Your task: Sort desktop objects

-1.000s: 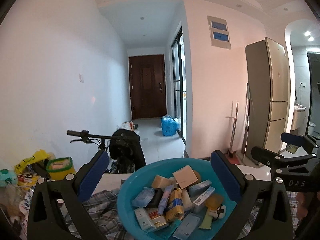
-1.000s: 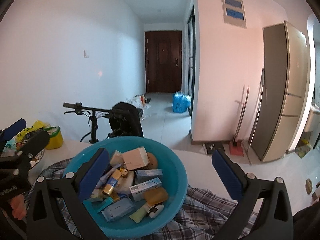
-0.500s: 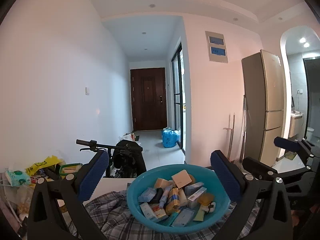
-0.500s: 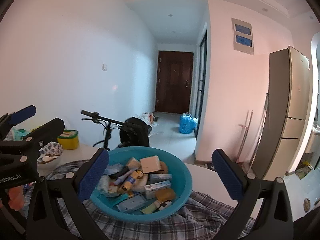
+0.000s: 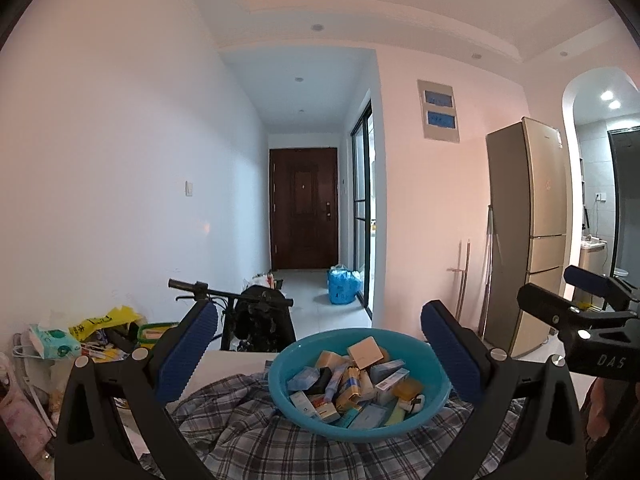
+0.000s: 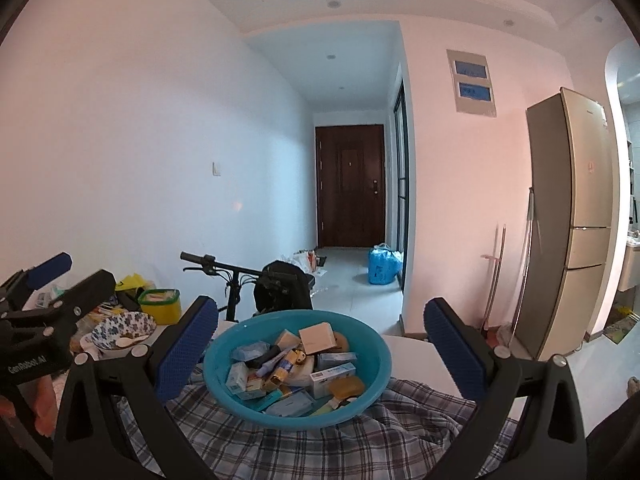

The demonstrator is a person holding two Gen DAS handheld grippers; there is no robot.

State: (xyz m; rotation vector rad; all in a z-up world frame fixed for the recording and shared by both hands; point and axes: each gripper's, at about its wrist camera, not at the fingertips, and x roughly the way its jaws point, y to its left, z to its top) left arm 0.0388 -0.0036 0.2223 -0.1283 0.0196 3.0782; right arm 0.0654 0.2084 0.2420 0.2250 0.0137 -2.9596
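A white table (image 6: 412, 350) carries a rumpled plaid cloth (image 5: 256, 432), and on that cloth sits a teal basin (image 5: 436, 390) heaped with small boxes, packets and tubes (image 6: 292, 368), the pale square box (image 5: 365, 352) lying topmost; gathered in one container like this, the desk's small items are already collected, though whether they were put in there or wait to be taken out and grouped cannot be judged from this moment. The cloth bunches under the basin, which seems to cushion it and leaves it tilted slightly toward the cameras. The left gripper (image 5: 316, 348) and the right gripper (image 6: 320, 344) hang side by side short of the basin, each with its blue-padded fingers (image 5: 188, 354) spread wide and nothing between them, so neither is carrying anything. To the left, clutter sits apart from the basin: a patterned bowl (image 6: 122, 330), a green-lidded tub (image 6: 160, 306) and a tissue pack (image 5: 52, 342). Compared with a second ago, both cameras have pulled back and tipped upward: the basin now looks smaller and lower in each view, more ceiling shows, and the contents appear unshifted.
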